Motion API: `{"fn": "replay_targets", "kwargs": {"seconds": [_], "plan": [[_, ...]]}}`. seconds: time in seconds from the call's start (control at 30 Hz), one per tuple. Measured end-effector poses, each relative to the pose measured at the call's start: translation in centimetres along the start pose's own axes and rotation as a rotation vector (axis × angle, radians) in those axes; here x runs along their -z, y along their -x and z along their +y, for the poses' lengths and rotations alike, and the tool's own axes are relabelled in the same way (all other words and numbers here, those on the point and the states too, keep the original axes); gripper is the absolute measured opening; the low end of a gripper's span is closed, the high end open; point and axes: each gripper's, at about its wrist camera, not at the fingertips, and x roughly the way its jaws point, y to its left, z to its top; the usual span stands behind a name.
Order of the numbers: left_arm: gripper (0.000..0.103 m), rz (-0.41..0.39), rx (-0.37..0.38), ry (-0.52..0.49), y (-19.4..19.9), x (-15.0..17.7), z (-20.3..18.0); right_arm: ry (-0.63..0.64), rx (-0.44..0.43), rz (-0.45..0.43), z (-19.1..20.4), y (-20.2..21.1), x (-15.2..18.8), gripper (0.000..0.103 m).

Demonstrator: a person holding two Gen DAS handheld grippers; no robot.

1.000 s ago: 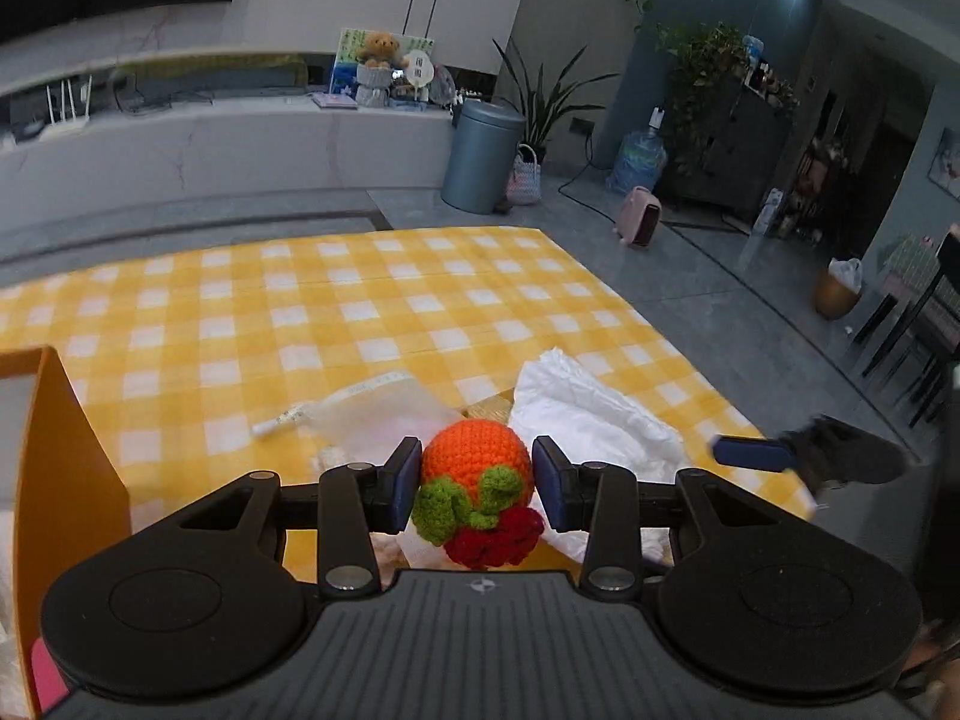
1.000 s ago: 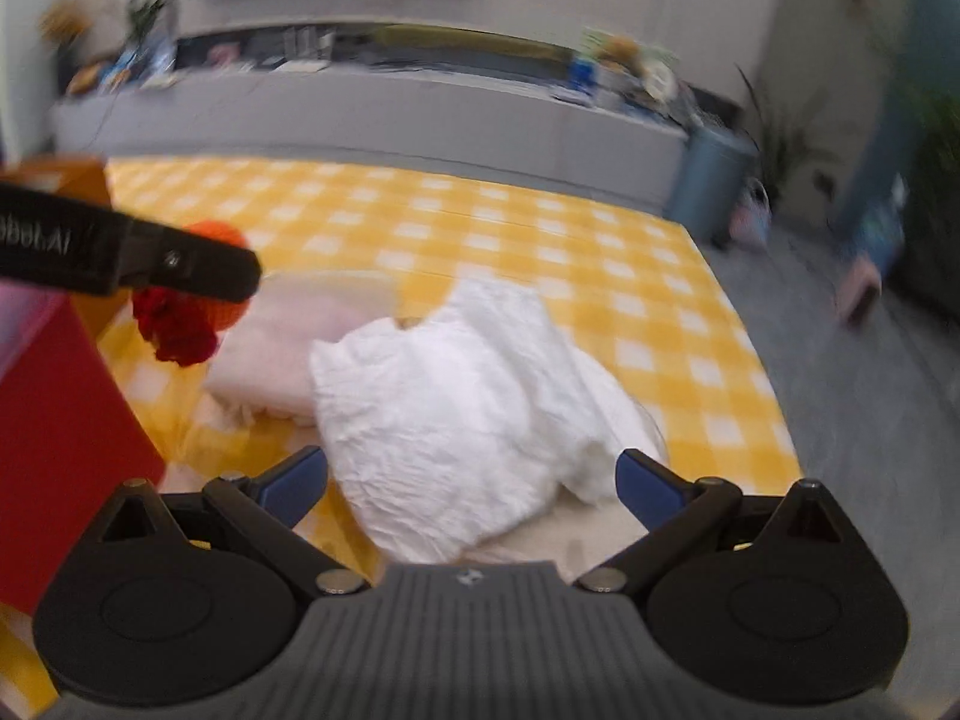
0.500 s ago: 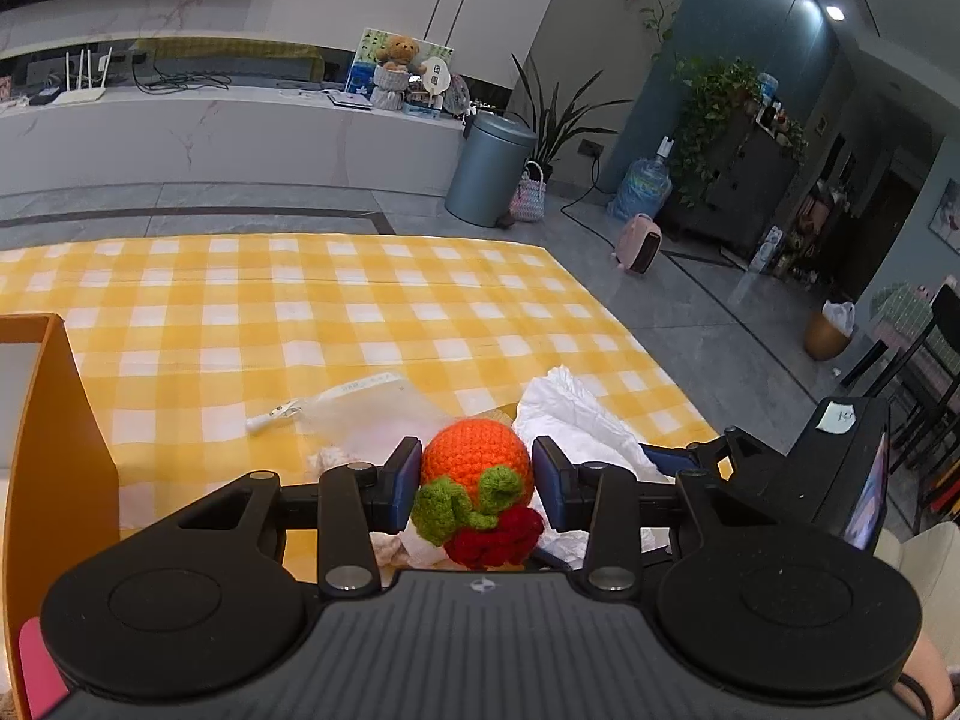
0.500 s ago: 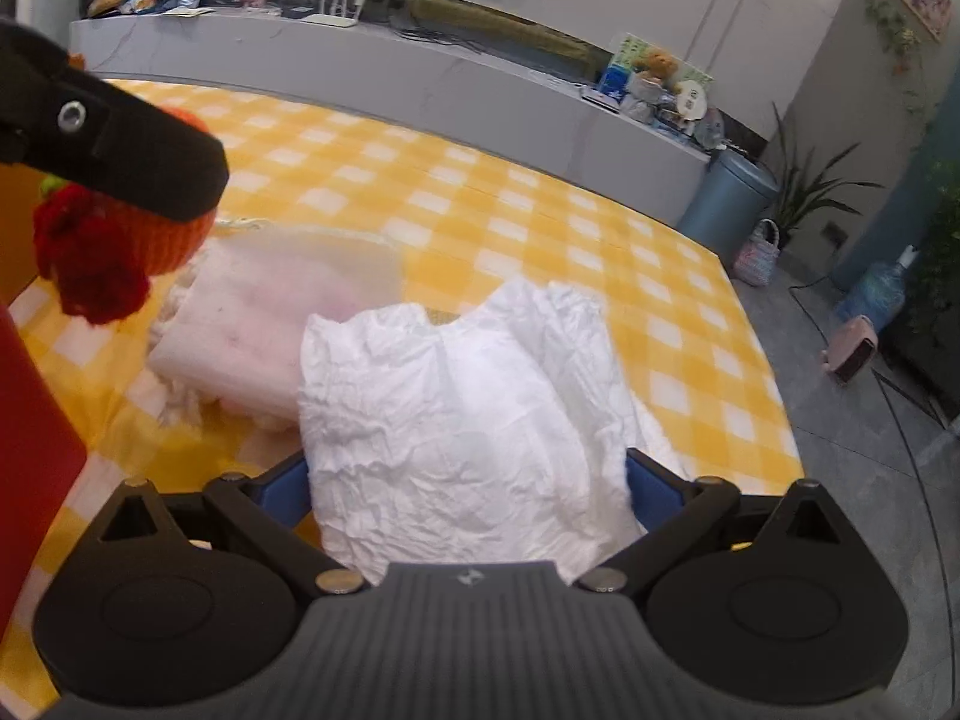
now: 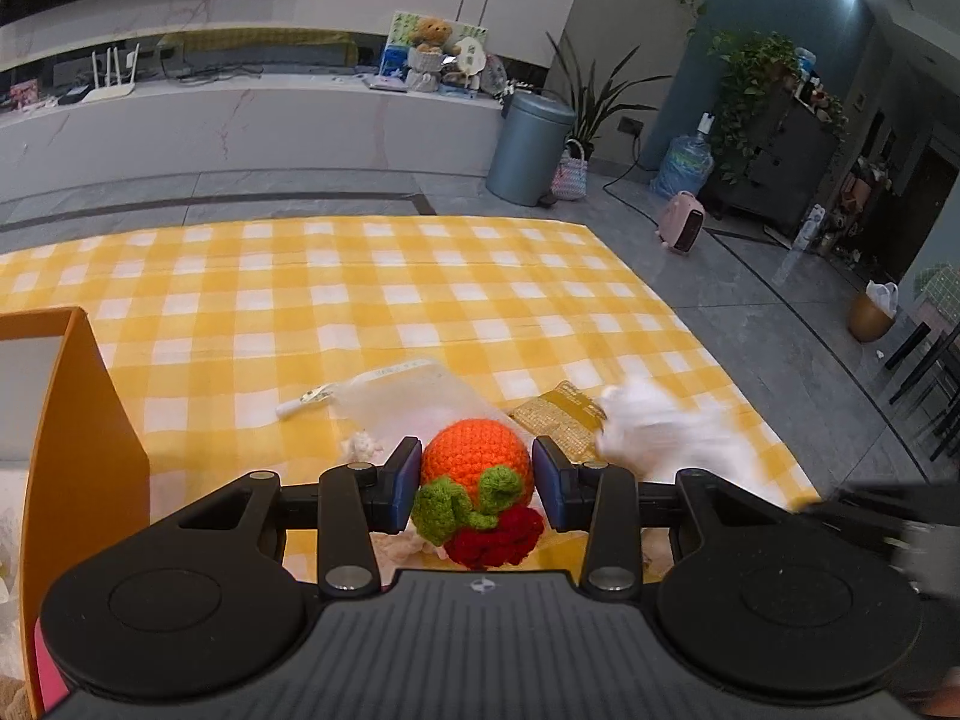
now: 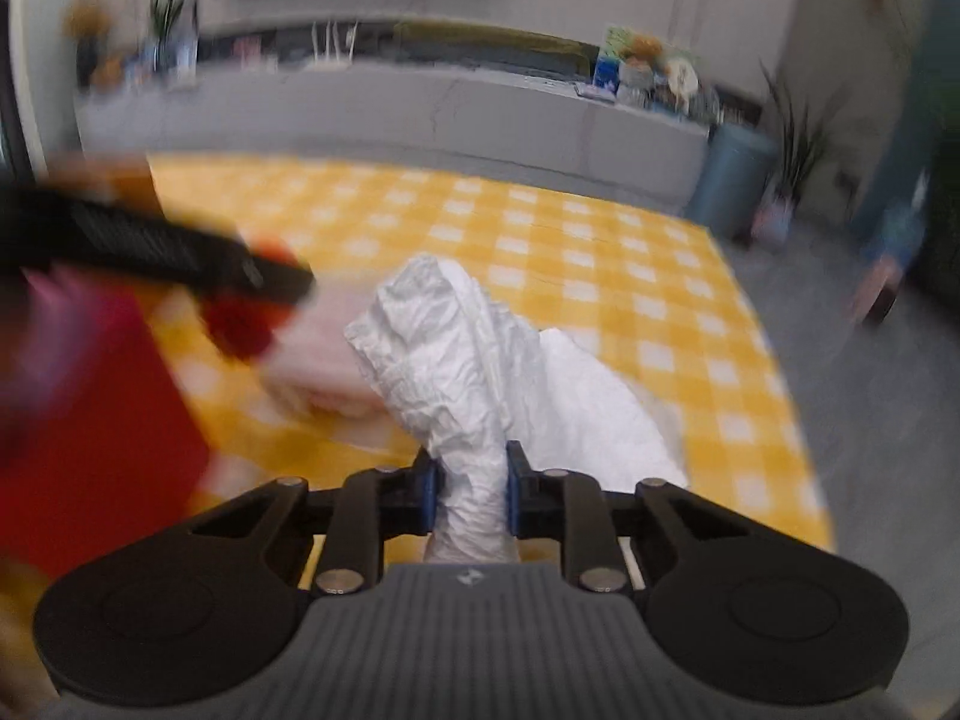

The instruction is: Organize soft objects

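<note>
White crinkled diaper (image 6: pixel 462 360), bunched, pinched upright.

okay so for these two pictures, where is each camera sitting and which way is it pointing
Left wrist: on the left gripper, looking forward and down over the checked tablecloth; its jaws hold the crocheted orange.
Right wrist: on the right gripper, facing likewise; its jaws, having just closed, pinch the white crumpled cloth.
Shared: tablecloth, white cloth, orange box, grey bin; each shows the other gripper.
</note>
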Motion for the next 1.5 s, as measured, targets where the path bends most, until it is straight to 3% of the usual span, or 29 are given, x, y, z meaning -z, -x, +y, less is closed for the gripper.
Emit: {"fn": "replay_targets", "kwargs": {"seconds": [0.03,0.1,0.2,0.27,0.33,0.4,0.47,0.57,0.63,0.73,0.9,0.97,1.03,1.1,1.2,1.23,1.27,1.33,1.4,1.43,1.5], "plan": [[0.046,0.002,-0.003,0.007,0.0,-0.1,0.1,-0.065,-0.071,-0.002,-0.7,1.3,0.1,0.023],[0.046,0.005,-0.007,0.015,0.0,-0.1,0.2,-0.122,-0.206,0.005,-1.3,2.9,0.5,0.038],[0.046,0.003,-0.012,0.021,0.1,-0.1,0.3,-0.082,-0.281,0.011,-1.1,3.1,1.6,0.041],[0.046,0.001,-0.02,0.02,0.2,0.0,0.3,-0.132,-0.267,0.071,-1.6,1.0,2.0,0.04],[0.046,0.006,-0.018,0.019,0.0,-0.1,0.2,-0.168,-0.191,0.144,-1.9,-1.5,2.4,0.04],[0.046,0.011,-0.018,0.017,-0.1,-0.2,0.1,-0.177,-0.111,0.201,-2.1,-3.2,2.6,0.048],[0.046,0.01,-0.01,0.018,-0.1,-0.2,0.2,-0.168,-0.057,0.202,-2.1,-3.0,2.5,0.078],[0.046,0.006,0.001,0.028,0.0,-0.2,0.4,-0.089,-0.051,0.086,-1.9,-0.8,2.0,0.099],[0.046,0.006,0.001,0.036,0.0,-0.3,0.5,0.0,-0.007,0.033,-1.2,0.2,1.6,0.1],[0.046,0.014,0.006,0.035,-0.1,-0.3,0.5,0.196,0.099,0.023,0.4,-0.7,0.9,0.1],[0.046,0.019,0.01,0.031,-0.2,-0.4,0.5,0.391,0.004,-0.127,2.8,-1.3,0.3,0.1],[0.046,0.022,0.02,0.029,-0.3,-0.5,0.5,0.394,0.032,-0.145,3.2,-2.4,-0.2,0.1],[0.046,0.024,0.021,0.025,-0.3,-0.4,0.5,0.314,0.074,-0.09,2.2,-4.1,-1.0,0.1],[0.046,0.024,0.021,0.025,-0.3,-0.4,0.5,0.199,0.036,-0.003,0.5,-6.0,-1.3,0.1],[0.046,0.025,0.018,0.027,-0.3,-0.3,0.5,0.105,-0.06,0.078,-1.2,-7.4,-0.7,0.098],[0.046,0.025,0.017,0.027,-0.3,-0.3,0.4,0.107,-0.086,0.067,-1.3,-7.1,-0.5,0.086],[0.046,0.026,0.015,0.028,-0.3,-0.3,0.4,0.12,-0.111,0.054,-1.5,-6.6,-0.4,0.064],[0.046,0.027,0.015,0.029,-0.3,-0.3,0.5,0.145,-0.109,0.023,-1.5,-5.3,-0.4,0.039],[0.046,0.027,0.014,0.029,-0.3,-0.3,0.6,0.129,-0.122,0.025,-1.7,-4.2,-0.5,0.029],[0.046,0.028,0.013,0.03,-0.3,-0.3,0.6,0.099,-0.148,0.039,-2.0,-3.9,-0.3,0.018],[0.046,0.028,0.014,0.03,-0.3,-0.3,0.6,0.017,-0.193,0.062,-2.7,-3.1,0.0,0.016]]}}
